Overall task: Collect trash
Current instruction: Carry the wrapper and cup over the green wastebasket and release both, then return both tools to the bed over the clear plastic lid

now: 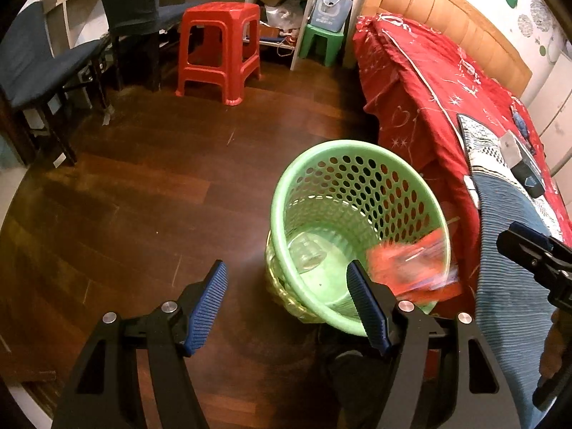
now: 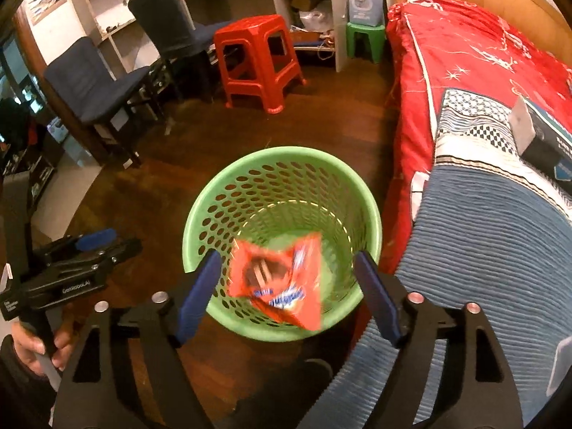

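A green perforated basket (image 1: pixel 357 164) (image 2: pixel 282 164) stands on the wooden floor beside the bed. A clear plastic cup (image 1: pixel 309 252) lies on its bottom. An orange-red snack wrapper (image 2: pixel 277 282) (image 1: pixel 411 268), blurred, hangs loose over the basket's mouth, touching neither finger. My right gripper (image 2: pixel 287 273) is open above the basket, its blue pads well apart on either side of the wrapper. My left gripper (image 1: pixel 287 284) is open and empty at the basket's left rim; one finger is over the floor, the other over the basket.
A bed with a red cover (image 1: pixel 429 82) and a blue striped blanket (image 2: pixel 464 250) borders the basket on the right, with a dark box (image 2: pixel 543 143) on it. A red stool (image 1: pixel 220 46), a green stool (image 1: pixel 323 41) and dark chairs (image 1: pixel 39 68) stand further back.
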`<move>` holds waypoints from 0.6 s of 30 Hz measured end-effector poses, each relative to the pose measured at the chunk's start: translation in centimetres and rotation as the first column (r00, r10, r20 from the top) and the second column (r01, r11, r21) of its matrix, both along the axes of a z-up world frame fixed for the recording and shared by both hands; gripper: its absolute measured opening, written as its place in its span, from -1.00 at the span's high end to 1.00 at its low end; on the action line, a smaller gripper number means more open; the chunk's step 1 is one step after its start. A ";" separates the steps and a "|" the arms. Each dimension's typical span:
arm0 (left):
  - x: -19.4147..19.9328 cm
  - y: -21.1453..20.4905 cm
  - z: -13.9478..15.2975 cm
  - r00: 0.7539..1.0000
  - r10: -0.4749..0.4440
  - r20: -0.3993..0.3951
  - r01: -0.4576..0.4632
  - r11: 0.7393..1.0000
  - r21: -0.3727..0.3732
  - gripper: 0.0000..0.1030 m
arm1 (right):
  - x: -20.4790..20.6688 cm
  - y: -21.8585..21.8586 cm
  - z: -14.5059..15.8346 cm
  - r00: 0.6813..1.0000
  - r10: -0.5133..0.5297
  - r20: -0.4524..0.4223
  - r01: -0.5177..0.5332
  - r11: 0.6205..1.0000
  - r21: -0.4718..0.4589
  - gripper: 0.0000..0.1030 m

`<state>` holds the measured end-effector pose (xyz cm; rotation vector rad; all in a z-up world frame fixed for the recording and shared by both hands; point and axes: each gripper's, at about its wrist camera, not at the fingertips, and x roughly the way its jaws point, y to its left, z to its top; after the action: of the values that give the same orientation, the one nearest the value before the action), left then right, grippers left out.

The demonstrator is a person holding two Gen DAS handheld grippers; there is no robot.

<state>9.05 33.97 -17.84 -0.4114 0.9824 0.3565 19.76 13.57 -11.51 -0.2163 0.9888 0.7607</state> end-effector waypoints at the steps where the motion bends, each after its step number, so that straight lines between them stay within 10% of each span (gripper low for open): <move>1: 0.0 0.0 0.1 1.000 -0.001 0.000 0.001 1.000 0.001 -0.30 | 0.0 -0.2 0.1 1.000 -0.002 0.001 0.002 1.000 -0.001 -0.50; 18: 0.3 -6.8 5.1 0.990 -0.121 0.079 0.118 0.992 0.035 -0.30 | -7.9 -13.3 4.6 0.977 -0.148 0.156 0.151 0.988 -0.012 -0.66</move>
<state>9.33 27.20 -12.69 -0.3357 0.9170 0.2438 11.91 0.30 -6.88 -0.2157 0.8572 0.5857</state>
